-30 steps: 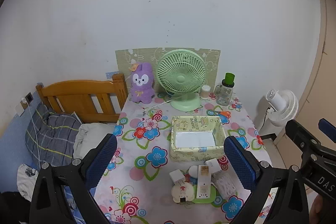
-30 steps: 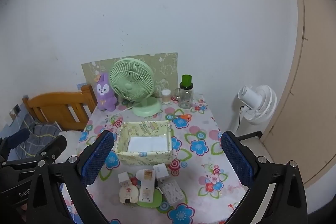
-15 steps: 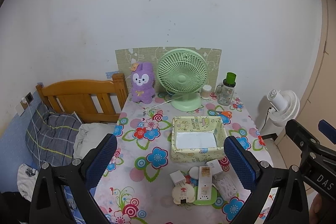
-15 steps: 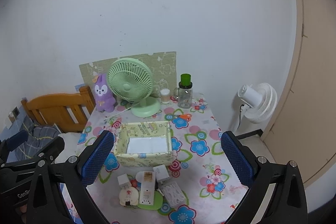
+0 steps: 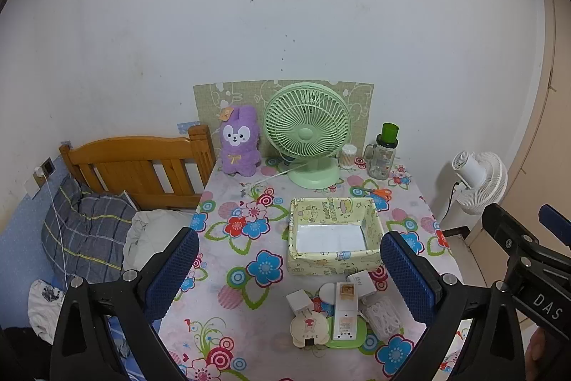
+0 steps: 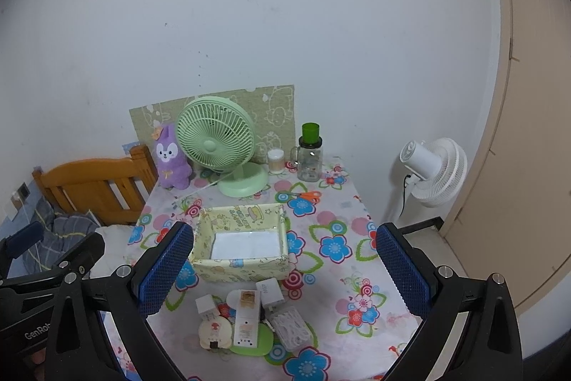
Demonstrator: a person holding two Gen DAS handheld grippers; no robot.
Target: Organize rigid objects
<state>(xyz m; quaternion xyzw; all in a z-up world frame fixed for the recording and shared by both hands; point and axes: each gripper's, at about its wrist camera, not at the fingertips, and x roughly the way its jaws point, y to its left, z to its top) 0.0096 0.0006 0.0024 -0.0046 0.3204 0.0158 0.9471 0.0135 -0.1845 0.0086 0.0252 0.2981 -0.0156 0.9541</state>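
Two grippers, left (image 5: 289, 268) and right (image 6: 283, 265), jaws spread wide, empty | barely shifted over the last second, hovering high | cluster of small items (image 6: 246, 318) untouched just before empty box (image 6: 239, 247) | sorting not begun

Purple plush rabbit (image 5: 238, 141) beside green desk fan (image 5: 307, 131); white floor fan (image 5: 480, 177) right of table.

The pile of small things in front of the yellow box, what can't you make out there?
- Print on the tall white box: too small, both views.
- What the green disc is: mostly covered by that box.
- Round cream item's front: too small to read.
- Right gripper covers nothing there.
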